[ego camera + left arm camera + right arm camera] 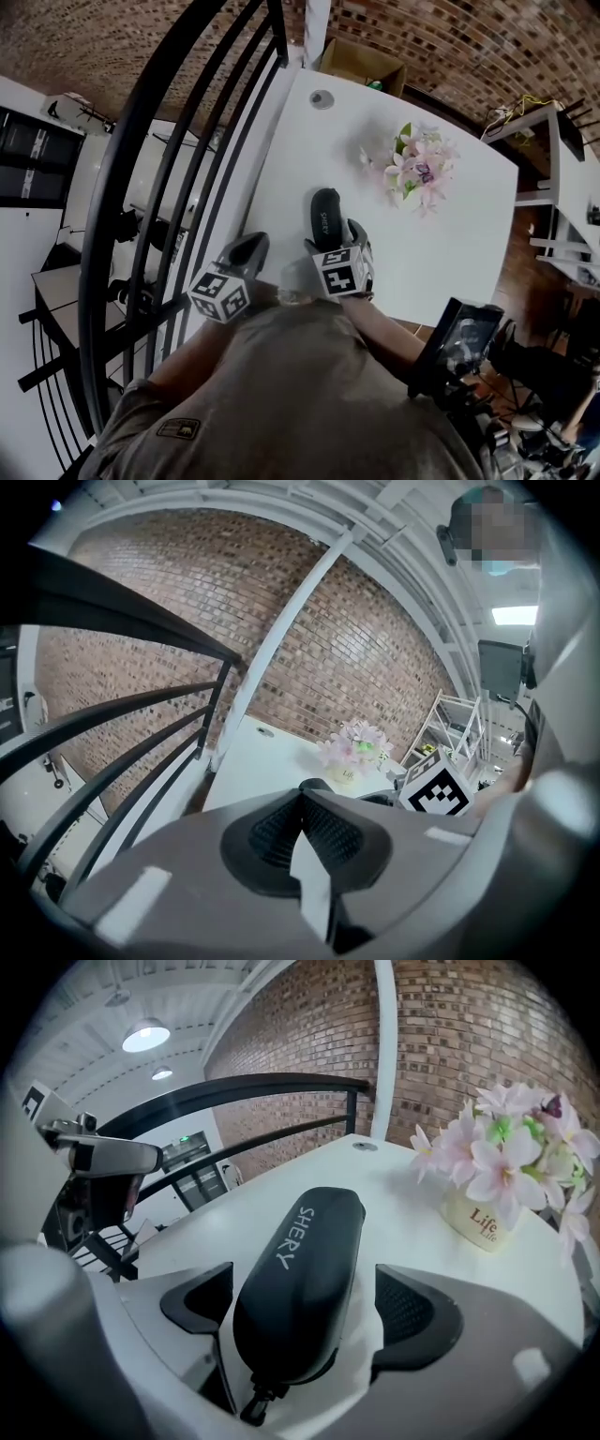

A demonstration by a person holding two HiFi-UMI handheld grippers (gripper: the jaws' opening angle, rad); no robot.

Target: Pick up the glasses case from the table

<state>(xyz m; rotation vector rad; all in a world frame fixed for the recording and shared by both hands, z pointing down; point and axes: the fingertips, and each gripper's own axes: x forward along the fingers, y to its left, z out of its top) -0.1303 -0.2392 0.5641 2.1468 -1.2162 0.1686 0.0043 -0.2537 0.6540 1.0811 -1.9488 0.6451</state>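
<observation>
While the case (298, 1269) lies on the white tabletop (412, 1232), it is straddled by the right gripper (302, 1314), whose jaws are spread with the pads not pressed against it. The left gripper (302, 829) is held closed and empty, just to the left of the right one. Flowers (511, 1162) are seen ahead and to the right of the right gripper.

The glasses case (325, 216) lies on the table (281, 169) between right gripper (302, 1283) jaws, flowers (417, 169) beyond.
</observation>
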